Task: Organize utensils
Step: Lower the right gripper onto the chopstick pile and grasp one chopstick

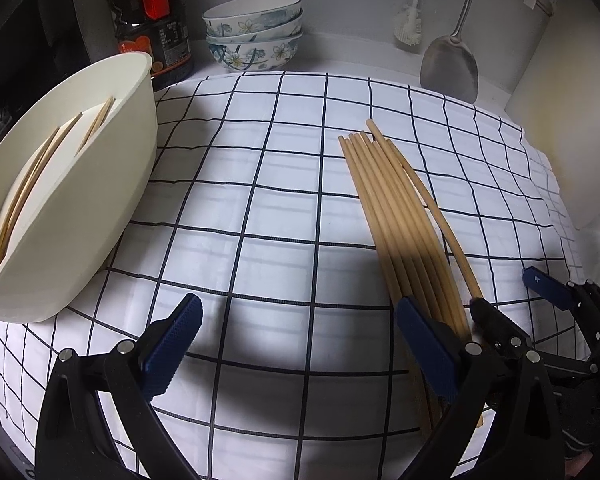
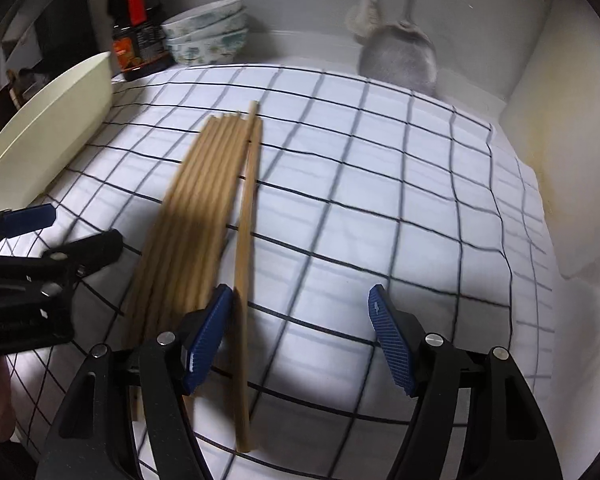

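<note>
Here, in the left wrist view, the left gripper [image 1: 298,342] hangs wide and empty over the checked cloth [image 1: 260,208], with the chopsticks [image 1: 400,216] bundled by its right finger and more in the cream holder [image 1: 80,184]. From the right wrist, the right gripper [image 2: 300,332] gapes wide, one loose chopstick [image 2: 246,264] between its fingers, ungripped.

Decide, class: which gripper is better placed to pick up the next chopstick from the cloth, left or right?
Probably the right gripper: its open jaws already straddle the stray chopstick. The left gripper is open beside the chopsticks, over bare cloth.
</note>
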### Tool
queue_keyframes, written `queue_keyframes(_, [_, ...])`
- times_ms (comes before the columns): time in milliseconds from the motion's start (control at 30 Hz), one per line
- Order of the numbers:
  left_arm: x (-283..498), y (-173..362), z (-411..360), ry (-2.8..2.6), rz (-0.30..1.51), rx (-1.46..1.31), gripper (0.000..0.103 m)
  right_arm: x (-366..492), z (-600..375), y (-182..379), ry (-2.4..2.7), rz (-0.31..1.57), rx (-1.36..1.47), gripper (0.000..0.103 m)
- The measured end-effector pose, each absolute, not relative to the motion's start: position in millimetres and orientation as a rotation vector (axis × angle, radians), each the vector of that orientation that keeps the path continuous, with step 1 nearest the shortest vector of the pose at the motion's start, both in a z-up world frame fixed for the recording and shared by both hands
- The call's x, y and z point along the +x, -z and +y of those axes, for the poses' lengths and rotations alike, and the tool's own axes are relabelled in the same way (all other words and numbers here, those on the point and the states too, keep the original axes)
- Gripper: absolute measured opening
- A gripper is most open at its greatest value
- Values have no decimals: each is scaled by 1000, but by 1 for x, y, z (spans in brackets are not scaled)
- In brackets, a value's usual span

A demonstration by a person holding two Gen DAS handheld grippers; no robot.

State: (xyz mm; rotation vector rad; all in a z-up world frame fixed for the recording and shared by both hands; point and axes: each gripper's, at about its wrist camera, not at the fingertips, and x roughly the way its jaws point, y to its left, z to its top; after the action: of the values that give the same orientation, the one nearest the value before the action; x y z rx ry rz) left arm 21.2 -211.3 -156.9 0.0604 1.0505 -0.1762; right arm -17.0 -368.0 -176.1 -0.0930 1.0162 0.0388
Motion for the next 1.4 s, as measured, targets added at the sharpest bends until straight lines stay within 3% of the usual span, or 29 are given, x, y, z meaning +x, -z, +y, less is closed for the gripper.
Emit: queue_keyframes(1400, [26,168,-224,160,1077,73,97,-20,-388,176,1,1006,-46,67])
